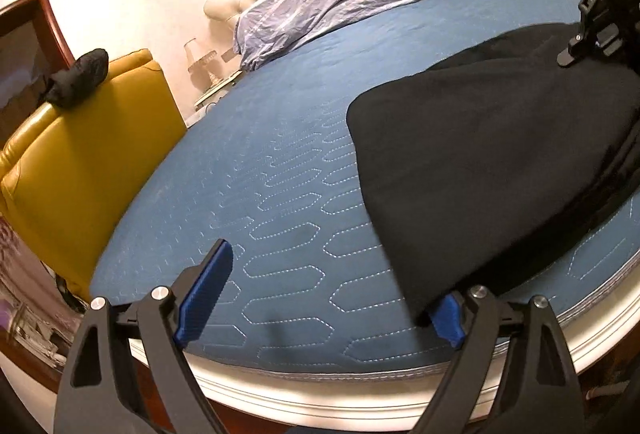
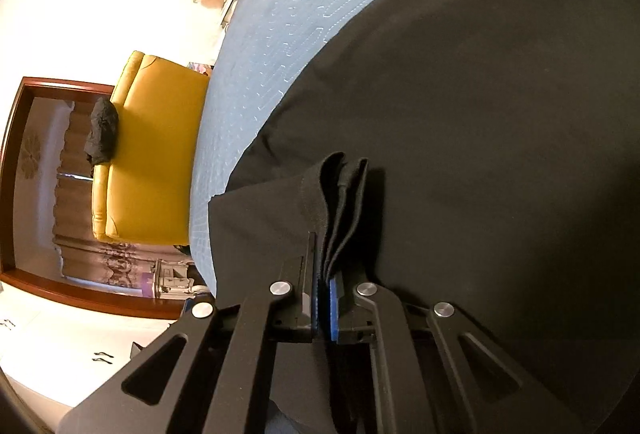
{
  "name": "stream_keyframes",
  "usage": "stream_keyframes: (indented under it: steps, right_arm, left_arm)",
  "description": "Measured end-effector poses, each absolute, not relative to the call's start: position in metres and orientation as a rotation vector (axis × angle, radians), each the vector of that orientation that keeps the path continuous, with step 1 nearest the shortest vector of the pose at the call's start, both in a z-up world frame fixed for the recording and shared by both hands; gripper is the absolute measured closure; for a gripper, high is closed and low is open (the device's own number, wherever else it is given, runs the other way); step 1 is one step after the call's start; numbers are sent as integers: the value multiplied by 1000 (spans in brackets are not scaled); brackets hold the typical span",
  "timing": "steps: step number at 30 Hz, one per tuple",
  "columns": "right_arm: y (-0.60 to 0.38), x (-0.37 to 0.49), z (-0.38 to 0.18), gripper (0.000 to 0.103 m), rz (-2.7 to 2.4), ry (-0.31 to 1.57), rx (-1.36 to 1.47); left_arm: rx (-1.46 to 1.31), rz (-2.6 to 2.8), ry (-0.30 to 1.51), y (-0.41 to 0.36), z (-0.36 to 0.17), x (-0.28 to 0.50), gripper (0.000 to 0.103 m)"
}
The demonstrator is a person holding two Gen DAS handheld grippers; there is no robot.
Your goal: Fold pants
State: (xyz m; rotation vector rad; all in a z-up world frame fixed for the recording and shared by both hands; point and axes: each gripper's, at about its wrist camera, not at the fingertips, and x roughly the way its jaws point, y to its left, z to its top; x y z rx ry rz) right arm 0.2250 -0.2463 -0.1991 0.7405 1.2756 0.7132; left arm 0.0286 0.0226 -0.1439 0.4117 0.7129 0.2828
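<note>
One pair of black pants [image 1: 492, 162] lies on the bed [image 1: 280, 170]. The right gripper [image 2: 323, 298] pinches one folded edge; the left gripper [image 1: 320, 298] has its two fingers spread wide, holding nothing.

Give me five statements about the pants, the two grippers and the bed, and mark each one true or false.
1. The right gripper is shut on a bunched edge of the black pants. True.
2. The left gripper is clamped on the pants. False: its fingers stand wide apart, with the pants' near corner by its right finger.
3. The pants lie on a blue quilted mattress. True.
4. A red armchair stands beside the bed. False: the armchair is yellow.
5. A dark piece of cloth rests on top of the armchair's back. True.
</note>
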Motion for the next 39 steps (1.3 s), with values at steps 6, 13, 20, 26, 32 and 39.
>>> stream_keyframes:
  steps: [6,13,20,26,32,39]
  right_arm:
    - [-242,226,-197,99,715,1272,736]
    - [-239,228,-196,103,705,1276,701]
    - [-239,233,-191,93,699,1260,691]
    - [-237,230,-187,100,711,1244,609]
    - [-239,239,-186,82,719,1232,655]
    - [-229,249,-159,96,750,1151,586]
  left_arm:
    - [400,277,718,27,-146,33,10]
    - [285,244,753,41,-144,34,9]
    - [293,238,760,40,-142,34,9]
    - [308,236,760,38,-142,32,9]
    - [304,244,763,36,-142,31,9]
    - [281,276,725,32,-130,31,9]
